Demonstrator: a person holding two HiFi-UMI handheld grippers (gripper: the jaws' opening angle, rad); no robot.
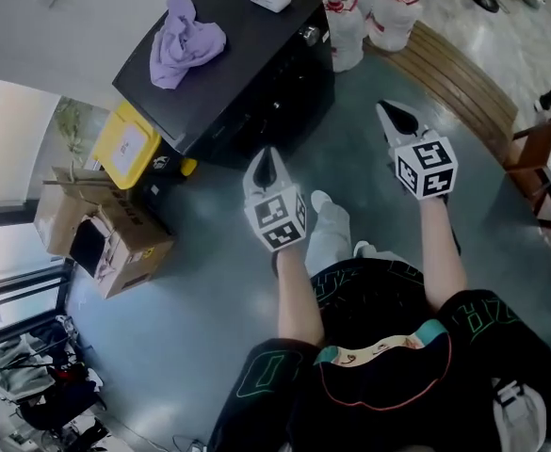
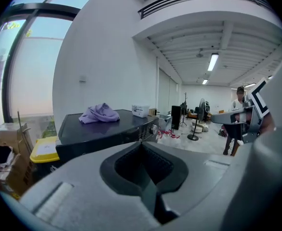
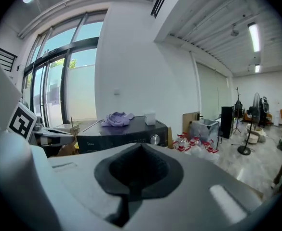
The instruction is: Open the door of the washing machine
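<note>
Dark front-loading washing machine [image 1: 256,55] against the white wall, top running lower left to upper right in the head view, knobbed front facing the person, purple cloth [image 1: 186,40] on top, left gripper [image 1: 267,158] and right gripper [image 1: 390,113] short of it, fingers together, empty

Head view steeply down over washing machine [image 1: 247,55]; both gripper views face it, near level.

Fingers [image 2: 78,189] together, apparently empty: left gripper [image 1: 267,155], right gripper [image 1: 389,110]

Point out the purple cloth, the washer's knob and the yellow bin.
purple cloth [image 1: 186,40], head view, bundle's middle
knob [image 3: 154,139], right gripper view, its round face
yellow bin [image 1: 124,145], head view, lid label
</note>
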